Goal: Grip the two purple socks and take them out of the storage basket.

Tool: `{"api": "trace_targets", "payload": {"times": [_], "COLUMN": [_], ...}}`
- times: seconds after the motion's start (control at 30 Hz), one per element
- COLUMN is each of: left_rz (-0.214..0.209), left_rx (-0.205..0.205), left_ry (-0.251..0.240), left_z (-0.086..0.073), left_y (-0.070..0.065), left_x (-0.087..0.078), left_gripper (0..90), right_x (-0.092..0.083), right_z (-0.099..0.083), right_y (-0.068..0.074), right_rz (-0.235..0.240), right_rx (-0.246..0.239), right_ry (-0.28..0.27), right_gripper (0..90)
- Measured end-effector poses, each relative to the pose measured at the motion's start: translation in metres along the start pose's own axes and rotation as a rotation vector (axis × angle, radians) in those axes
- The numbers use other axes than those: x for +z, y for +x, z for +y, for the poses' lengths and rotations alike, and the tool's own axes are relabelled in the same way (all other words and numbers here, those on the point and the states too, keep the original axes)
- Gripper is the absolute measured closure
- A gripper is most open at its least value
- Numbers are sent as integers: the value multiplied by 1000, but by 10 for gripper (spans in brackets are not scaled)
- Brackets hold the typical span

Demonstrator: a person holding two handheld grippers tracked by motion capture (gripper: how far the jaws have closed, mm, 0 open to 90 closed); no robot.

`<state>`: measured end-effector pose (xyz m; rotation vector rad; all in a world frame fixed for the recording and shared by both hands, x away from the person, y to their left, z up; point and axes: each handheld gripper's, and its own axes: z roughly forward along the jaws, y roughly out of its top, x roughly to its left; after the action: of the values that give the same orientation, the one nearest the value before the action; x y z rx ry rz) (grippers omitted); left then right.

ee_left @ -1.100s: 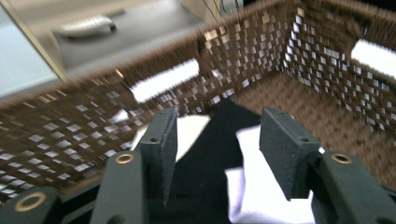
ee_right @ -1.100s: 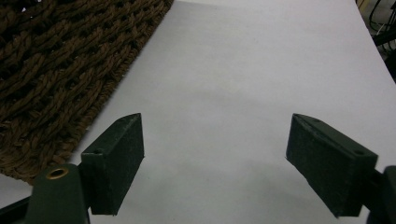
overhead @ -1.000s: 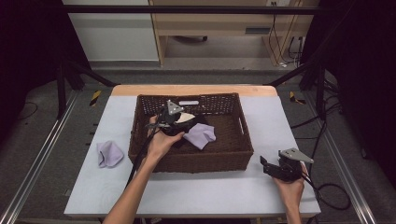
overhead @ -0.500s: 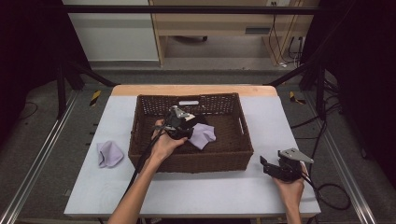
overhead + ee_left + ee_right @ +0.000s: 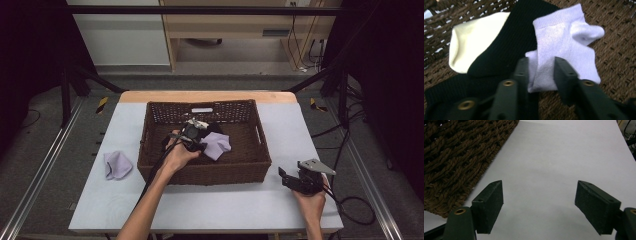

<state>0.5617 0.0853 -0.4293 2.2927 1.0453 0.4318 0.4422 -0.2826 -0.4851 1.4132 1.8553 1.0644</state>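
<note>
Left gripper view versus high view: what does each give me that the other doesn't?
Left gripper view: the left gripper's jaws, just closing, pinch the purple sock's edge. High view: a second purple sock on the table left of the basket, and the right gripper near the front right corner. Both: basket, purple sock, black sock.

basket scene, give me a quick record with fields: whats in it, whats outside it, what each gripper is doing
basket: brown wicker, on the white table
inside: lavender sock, black sock with cream toe
outside: second lavender sock, left of basket
left gripper: in basket, jaws just been closing, now pinching the lavender sock's edge
right gripper: open, nothing between jaws, over bare table right of basket
</note>
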Motion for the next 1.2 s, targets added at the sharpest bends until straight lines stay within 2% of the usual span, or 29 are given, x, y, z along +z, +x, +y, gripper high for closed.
{"api": "trace_targets", "payload": {"times": [0.07,0.17,0.23,0.4,0.67,0.8,0.83,0.87,1.1,1.2], "left_rz": [-10,-12,-15,-12,2,7,7,-2,-18,-11], "left_rx": [-10,-21,-23,-52,-50,-59,-59,-74,-104,-117], "left_ry": [32,34,23,-47,-89,-151,-151,-189,-306,-361], "left_z": [0,1,1,0,0,-1,-1,-2,-2,0], "left_y": [1,1,2,4,4,5,5,6,8,11], "left_x": [-1,-3,-6,-13,-18,-24,-24,-27,-38,-45], "left_gripper": [802,877,885,891,893,894,894,894,895,895], "right_x": [0,0,0,0,0,0,0,0,1,1], "right_z": [0,0,0,0,0,0,0,0,1,0], "right_y": [0,-1,-1,-1,-1,0,0,0,-1,-1], "right_rz": [-1,2,4,4,6,6,9,5,8,8], "right_rx": [1,0,2,-1,-1,1,6,-5,3,2], "right_ry": [2,4,1,0,4,1,1,-1,12,11], "right_gripper": [231,233,234,235,237,238,238,239,240,240]}}
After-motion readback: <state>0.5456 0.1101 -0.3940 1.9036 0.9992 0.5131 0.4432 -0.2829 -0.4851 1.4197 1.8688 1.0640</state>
